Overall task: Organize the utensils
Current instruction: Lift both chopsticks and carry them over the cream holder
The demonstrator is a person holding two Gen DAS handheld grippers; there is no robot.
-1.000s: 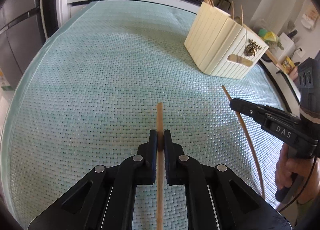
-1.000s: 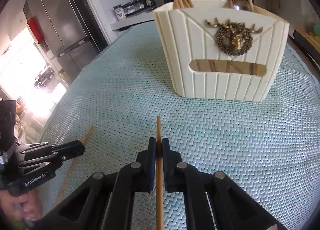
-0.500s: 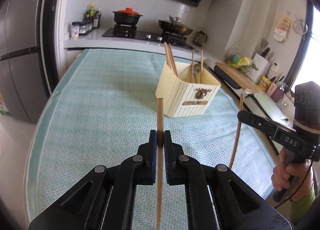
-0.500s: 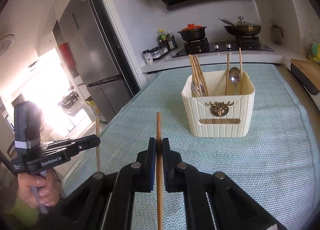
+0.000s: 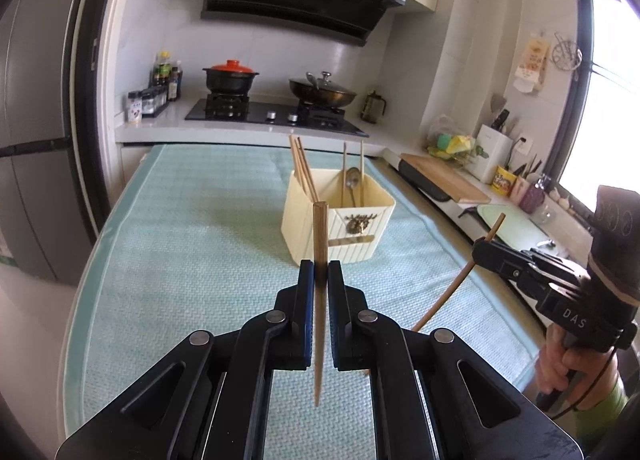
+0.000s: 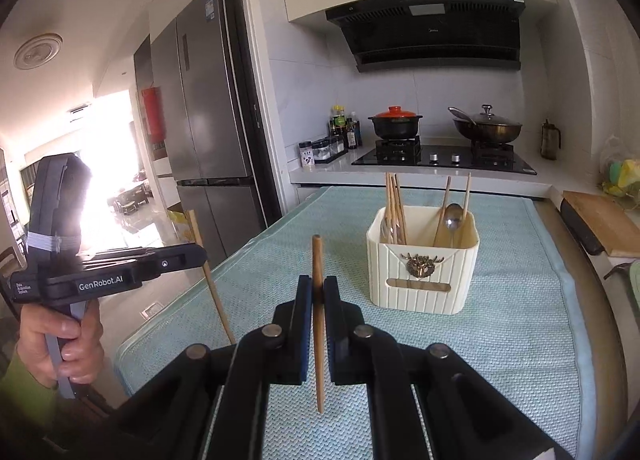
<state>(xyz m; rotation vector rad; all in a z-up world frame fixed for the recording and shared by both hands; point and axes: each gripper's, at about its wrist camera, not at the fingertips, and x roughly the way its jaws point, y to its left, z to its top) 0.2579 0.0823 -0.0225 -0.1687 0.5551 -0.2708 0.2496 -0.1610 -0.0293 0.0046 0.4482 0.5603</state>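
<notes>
My left gripper (image 5: 320,266) is shut on a wooden chopstick (image 5: 319,324), held upright above the teal mat (image 5: 192,244). My right gripper (image 6: 318,283) is shut on another wooden chopstick (image 6: 318,340), also upright. Each gripper shows in the other's view: the right one (image 5: 478,250) with its chopstick (image 5: 452,292), the left one (image 6: 202,256) with its chopstick (image 6: 214,292). The cream utensil holder (image 5: 340,228) stands ahead on the mat, holding several chopsticks (image 5: 304,170) in one section and a metal spoon (image 5: 352,180) with wooden utensils in the other. It also shows in the right wrist view (image 6: 422,272).
A counter with a stove, a red-lidded pot (image 5: 231,78) and a wok (image 5: 322,94) lies beyond the mat. A fridge (image 6: 208,132) stands at the left. A wooden cutting board (image 5: 444,178) and jars sit along the right counter.
Both grippers lifted their chopsticks off the mat and tilted up to level, moving back from the holder. The chopsticks now hang upright in the air.
</notes>
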